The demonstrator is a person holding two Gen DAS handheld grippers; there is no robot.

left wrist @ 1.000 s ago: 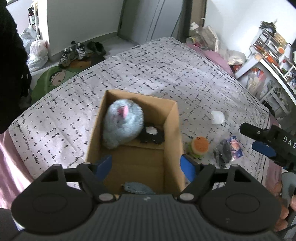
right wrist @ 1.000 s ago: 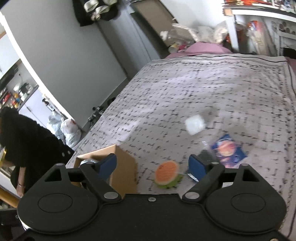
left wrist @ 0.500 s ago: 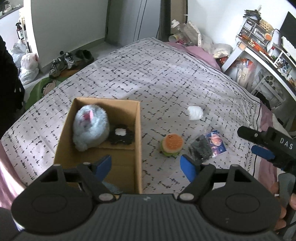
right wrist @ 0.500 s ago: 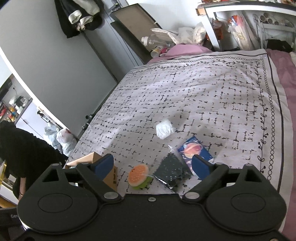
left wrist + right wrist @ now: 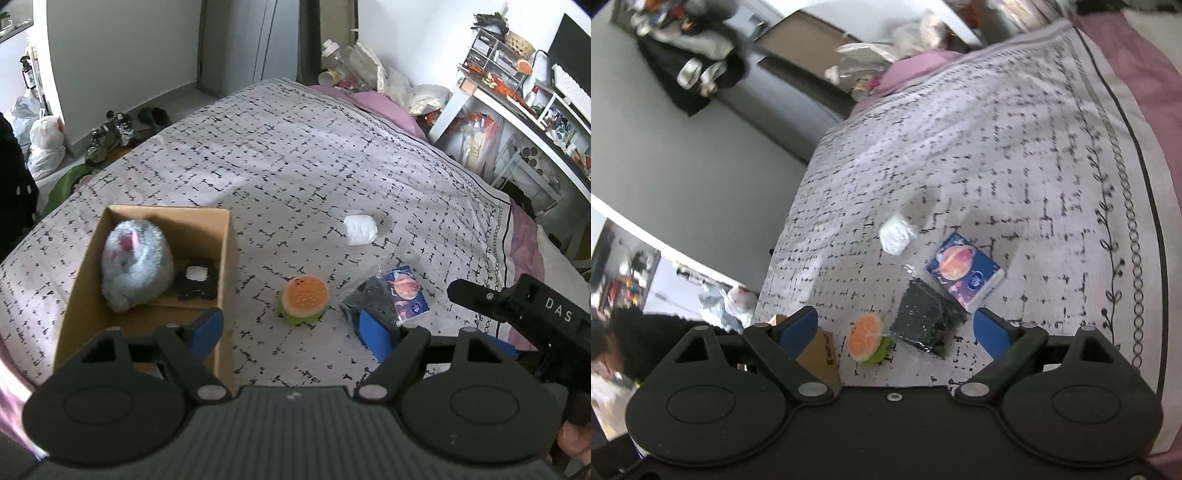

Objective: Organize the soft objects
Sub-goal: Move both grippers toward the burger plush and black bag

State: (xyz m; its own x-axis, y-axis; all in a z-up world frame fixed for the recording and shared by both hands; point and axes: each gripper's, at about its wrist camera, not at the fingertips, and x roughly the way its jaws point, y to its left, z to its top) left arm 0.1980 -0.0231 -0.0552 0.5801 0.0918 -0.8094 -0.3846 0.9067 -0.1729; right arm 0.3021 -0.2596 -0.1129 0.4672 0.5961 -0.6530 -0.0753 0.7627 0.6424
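A cardboard box (image 5: 221, 266) stands on the bed and holds a grey-blue plush (image 5: 136, 266) and a black soft item (image 5: 195, 282). Right of it lie a burger plush (image 5: 304, 300), a black packet in clear wrap (image 5: 369, 295), a blue tissue pack (image 5: 406, 295) and a white wad (image 5: 360, 229). My left gripper (image 5: 291, 328) is open and empty, above the bed near the burger plush. My right gripper (image 5: 895, 328) is open and empty, above the burger plush (image 5: 868, 339) and black packet (image 5: 925, 319); the tissue pack (image 5: 964, 275), white wad (image 5: 895, 234) and box corner (image 5: 822, 350) show there too.
The bed has a white cover with black marks (image 5: 295, 155). Shoes (image 5: 110, 133) and bags (image 5: 40, 144) lie on the floor at the left. Cluttered shelves (image 5: 517, 85) stand at the right. A person in black (image 5: 635, 332) is beside the bed.
The left gripper has moved right, from over the box to over the bed beside the burger plush. The right gripper has turned and moved right, bringing the packet and tissue pack into view.
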